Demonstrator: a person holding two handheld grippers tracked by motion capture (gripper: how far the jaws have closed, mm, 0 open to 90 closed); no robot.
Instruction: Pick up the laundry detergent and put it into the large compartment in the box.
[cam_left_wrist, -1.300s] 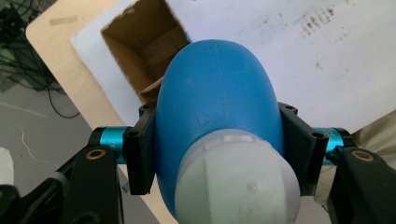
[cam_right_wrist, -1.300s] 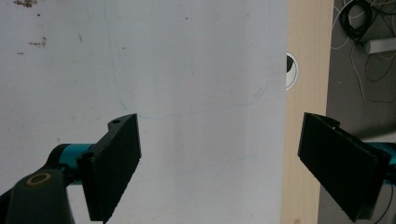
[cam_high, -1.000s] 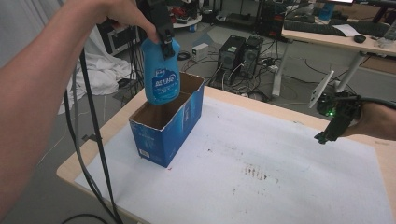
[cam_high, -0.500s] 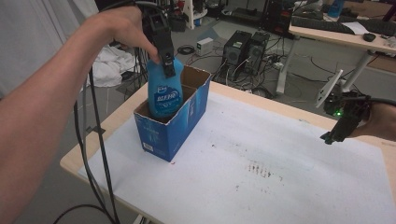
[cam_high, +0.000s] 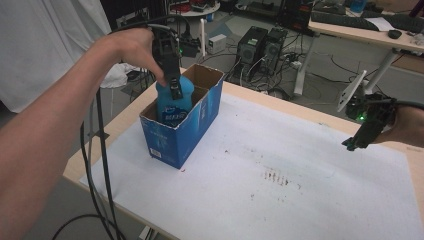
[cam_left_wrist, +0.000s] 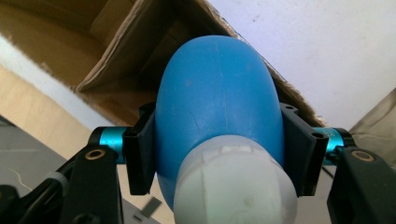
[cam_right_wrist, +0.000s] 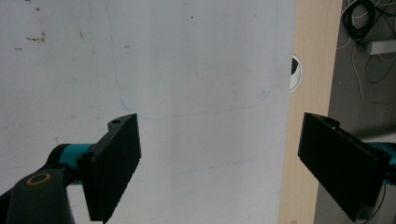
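A blue plastic bottle (cam_high: 174, 102) with a white cap (cam_left_wrist: 236, 184) stands partly down inside an open blue cardboard box (cam_high: 200, 117) at the table's left. My left gripper (cam_high: 170, 75) is shut on the bottle's shoulder, one black jaw on each side of it, as the left gripper view shows (cam_left_wrist: 219, 154). The box's brown inner flaps (cam_left_wrist: 116, 60) lie below the bottle. My right gripper (cam_high: 362, 135) hovers over the table's far right edge, open with nothing between its jaws (cam_right_wrist: 219, 172).
A white sheet (cam_high: 280, 180) with small brown stains covers the wooden table (cam_high: 300, 107). A round cable hole (cam_right_wrist: 295, 73) sits in the bare wood strip beside the sheet. Cables hang off the table's left edge (cam_high: 100, 165). Computer towers (cam_high: 257, 47) and desks stand beyond.
My left gripper has lowered the blue bottle from above the box down into it. The right gripper has stayed near the right edge.
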